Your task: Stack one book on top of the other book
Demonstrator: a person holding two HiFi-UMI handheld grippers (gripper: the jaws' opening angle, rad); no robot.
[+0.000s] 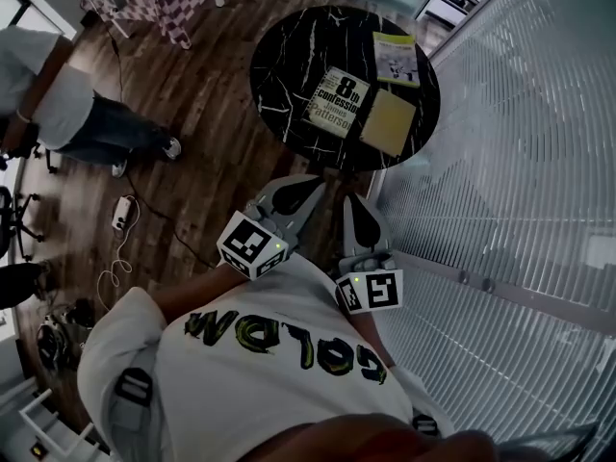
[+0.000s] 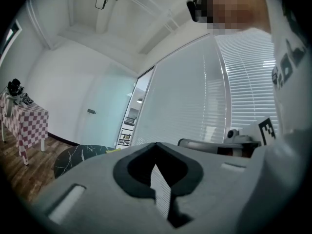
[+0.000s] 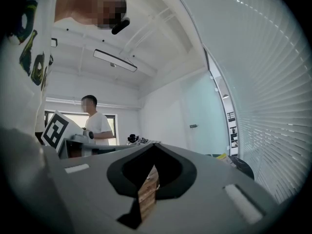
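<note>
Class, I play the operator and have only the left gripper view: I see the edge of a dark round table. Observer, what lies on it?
Observer: Three books lie on the round black marble-patterned table: a cream paperback book printed "8th confession", a plain yellow book beside it, and a white-and-green book further back.
Operator: Is any stacked yet?
Observer: No, each lies flat on the tabletop, none on another.
Operator: Does the right hand-held gripper carry anything?
Observer: No, the right hand-held gripper has its jaws together on nothing, short of the table.
</note>
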